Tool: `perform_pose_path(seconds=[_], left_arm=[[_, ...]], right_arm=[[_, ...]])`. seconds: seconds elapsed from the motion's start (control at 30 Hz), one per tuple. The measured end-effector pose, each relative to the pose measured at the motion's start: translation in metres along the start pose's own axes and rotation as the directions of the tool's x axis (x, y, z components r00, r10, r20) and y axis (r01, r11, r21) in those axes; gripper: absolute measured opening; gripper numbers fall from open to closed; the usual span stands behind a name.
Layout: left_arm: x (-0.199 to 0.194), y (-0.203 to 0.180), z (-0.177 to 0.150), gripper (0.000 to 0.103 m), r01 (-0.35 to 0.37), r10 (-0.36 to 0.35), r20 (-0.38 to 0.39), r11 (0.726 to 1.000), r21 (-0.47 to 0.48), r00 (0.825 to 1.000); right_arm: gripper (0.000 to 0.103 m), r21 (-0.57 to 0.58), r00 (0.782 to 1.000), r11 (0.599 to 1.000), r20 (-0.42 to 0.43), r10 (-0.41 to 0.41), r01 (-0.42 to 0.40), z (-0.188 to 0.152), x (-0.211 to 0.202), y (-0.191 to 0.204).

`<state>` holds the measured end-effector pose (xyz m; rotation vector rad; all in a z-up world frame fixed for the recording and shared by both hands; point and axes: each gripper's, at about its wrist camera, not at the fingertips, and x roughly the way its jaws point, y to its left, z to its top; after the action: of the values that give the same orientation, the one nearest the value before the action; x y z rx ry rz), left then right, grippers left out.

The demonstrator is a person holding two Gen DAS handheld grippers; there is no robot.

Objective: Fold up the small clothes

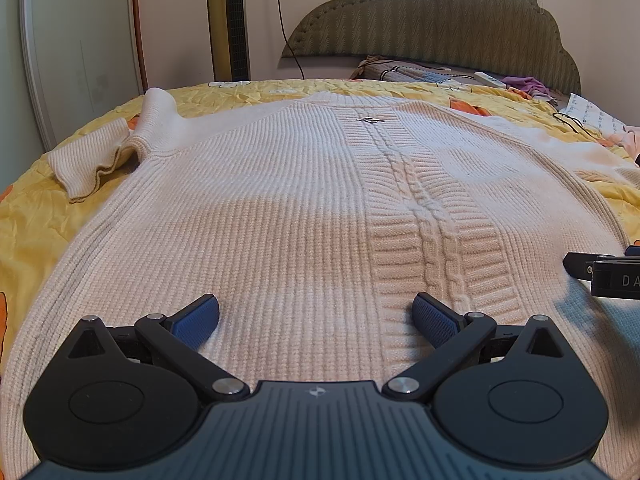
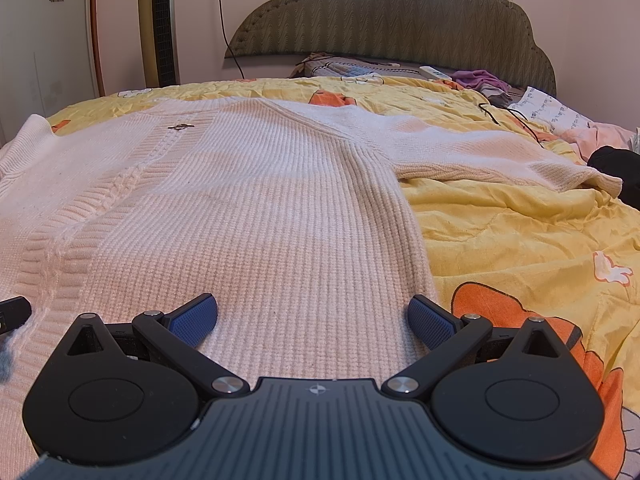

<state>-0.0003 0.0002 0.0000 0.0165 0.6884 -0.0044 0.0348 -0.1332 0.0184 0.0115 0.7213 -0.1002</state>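
At the bottom of both frames, your left gripper (image 1: 316,320) and right gripper (image 2: 312,320) hang low over a cream knit sweater (image 1: 280,208), each with blue pads (image 1: 198,320) spread wide and holding nothing. The sweater lies flat across the middle of a yellow bedspread (image 2: 520,220); its cable-knit band (image 1: 424,208) runs up the centre. One sleeve (image 1: 96,152) bunches at the left wrist view's centre left; the other sleeve (image 2: 500,152) stretches toward the right wrist view's right edge. At the top of both frames, a grey-green headboard (image 2: 392,12) and a gold tower fan (image 2: 158,20) stand against the wall.
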Motion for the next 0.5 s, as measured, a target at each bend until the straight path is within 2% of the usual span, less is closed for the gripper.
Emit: perform_pose_path(seconds=[0.5], left_arm=[[0.0003,-0.0001,0.0001,0.103,-0.006,0.006,-0.001,1.000,0.003,1.000]], right_arm=[[0.103,0.000,1.000,1.000,0.000,0.000,0.000,0.0000,-0.0002,0.0004]])
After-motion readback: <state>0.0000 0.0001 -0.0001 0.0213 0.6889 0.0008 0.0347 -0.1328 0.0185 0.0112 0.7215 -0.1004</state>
